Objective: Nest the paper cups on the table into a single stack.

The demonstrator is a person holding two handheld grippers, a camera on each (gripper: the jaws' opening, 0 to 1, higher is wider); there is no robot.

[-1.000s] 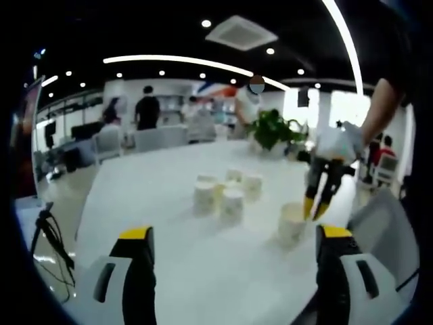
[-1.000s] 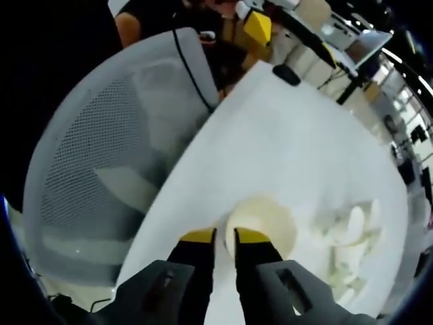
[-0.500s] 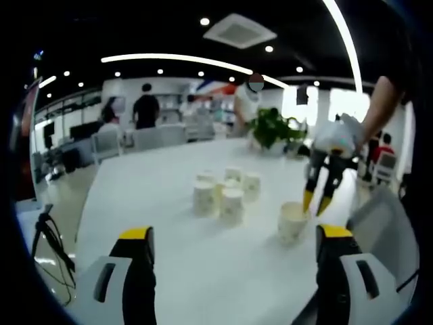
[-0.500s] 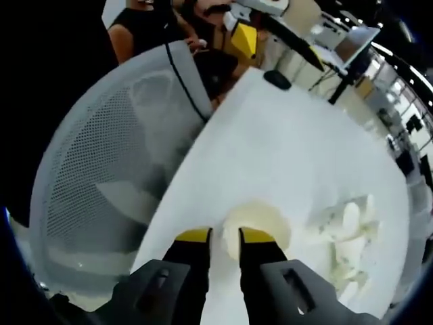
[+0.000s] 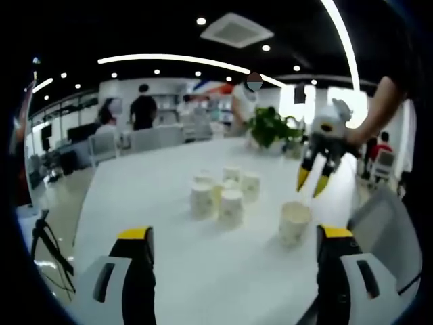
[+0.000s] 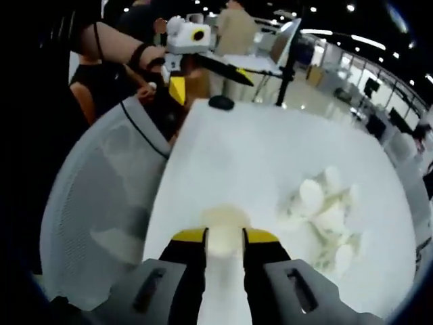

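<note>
Cups: I count one lone cup (image 5: 293, 222) standing apart on the white table (image 5: 169, 203), and a cluster (image 5: 223, 193) of about five more, mid-table; overlap blocks an exact count.
Lone cup, right gripper view: it (image 6: 225, 223) sits just past the jaw tips, its base cut off behind them.
Cluster, right gripper view: pale blurred shapes (image 6: 325, 217); I cannot separate them.
Right gripper (image 5: 312, 181): raised above the lone cup, jaws slightly parted, holding nothing.
Left gripper (image 5: 233, 244): jaws spread wide, nothing between them, low over the near table.
Chair: one mesh chair back (image 6: 101, 203) at the table edge.
Background: several people and a plant (image 5: 270, 127), blurred.
</note>
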